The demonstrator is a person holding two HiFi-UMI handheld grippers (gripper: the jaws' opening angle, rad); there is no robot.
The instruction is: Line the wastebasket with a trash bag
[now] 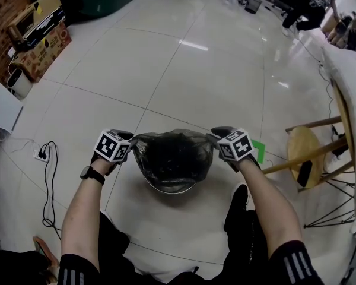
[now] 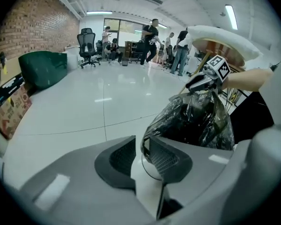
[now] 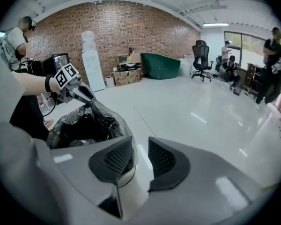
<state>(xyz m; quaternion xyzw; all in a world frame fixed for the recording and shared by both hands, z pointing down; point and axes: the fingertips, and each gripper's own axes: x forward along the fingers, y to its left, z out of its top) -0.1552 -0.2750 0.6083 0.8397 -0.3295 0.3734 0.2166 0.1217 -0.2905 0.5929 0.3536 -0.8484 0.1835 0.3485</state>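
The wastebasket point(image 1: 169, 187) stands on the tiled floor point(image 1: 166, 70), directly in front of the person's legs. A dark, translucent trash bag point(image 1: 173, 156) sits in it, with the mouth spread open and the film puffed up above the rim. The left gripper point(image 1: 132, 141) is at the left edge of the bag and the right gripper point(image 1: 215, 136) is at the right edge. Both sets of jaws are released and stand apart. Bag film lies at their tips, not pinched. A wooden stool point(image 1: 305, 153) stands nearby on the right.
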